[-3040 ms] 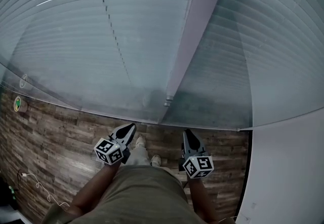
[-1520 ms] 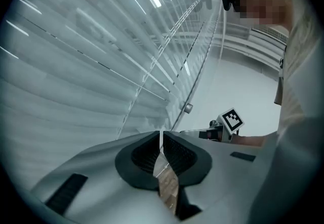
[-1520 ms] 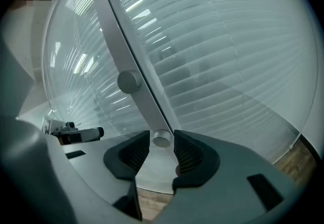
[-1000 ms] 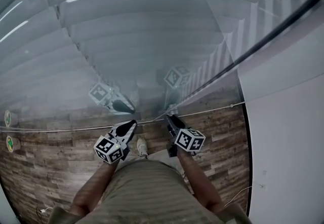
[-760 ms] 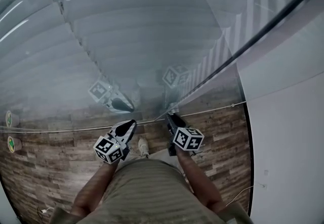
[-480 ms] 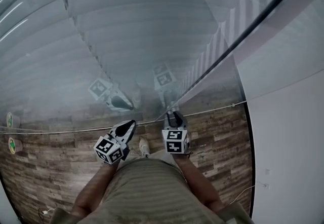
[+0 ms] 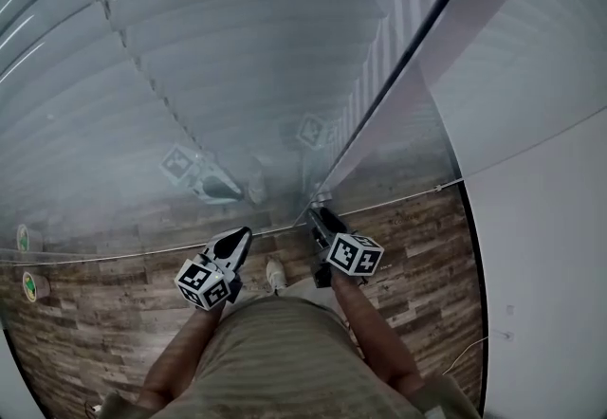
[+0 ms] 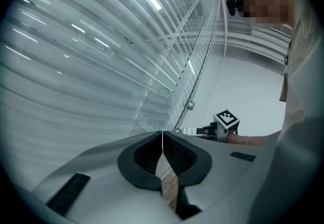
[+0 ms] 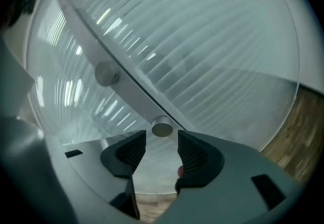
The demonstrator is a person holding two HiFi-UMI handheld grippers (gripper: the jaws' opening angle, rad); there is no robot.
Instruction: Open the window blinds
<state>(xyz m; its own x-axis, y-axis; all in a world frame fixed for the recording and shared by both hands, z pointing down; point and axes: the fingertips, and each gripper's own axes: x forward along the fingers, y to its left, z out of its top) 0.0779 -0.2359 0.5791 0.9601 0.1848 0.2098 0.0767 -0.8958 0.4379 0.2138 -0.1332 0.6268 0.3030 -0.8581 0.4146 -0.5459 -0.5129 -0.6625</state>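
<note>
Brown wood-plank floor (image 7: 95,332) meets a glass partition whose white horizontal-slat blinds (image 7: 237,57) sit behind the pane, the slats apparently still closed. The right tongs (image 9: 159,142) have just been opening and stand wide, with the small round metal knob (image 9: 162,129) on the grey frame at their mouth, untouched by the pads. The left tongs (image 8: 162,134) are pressed together, holding nothing. Judged stage: approach only; gripping and turning the knob remain.

No lettering is legible: the two round stickers (image 7: 31,286) left of the left gripper (image 7: 243,236) are too small to read.
</note>
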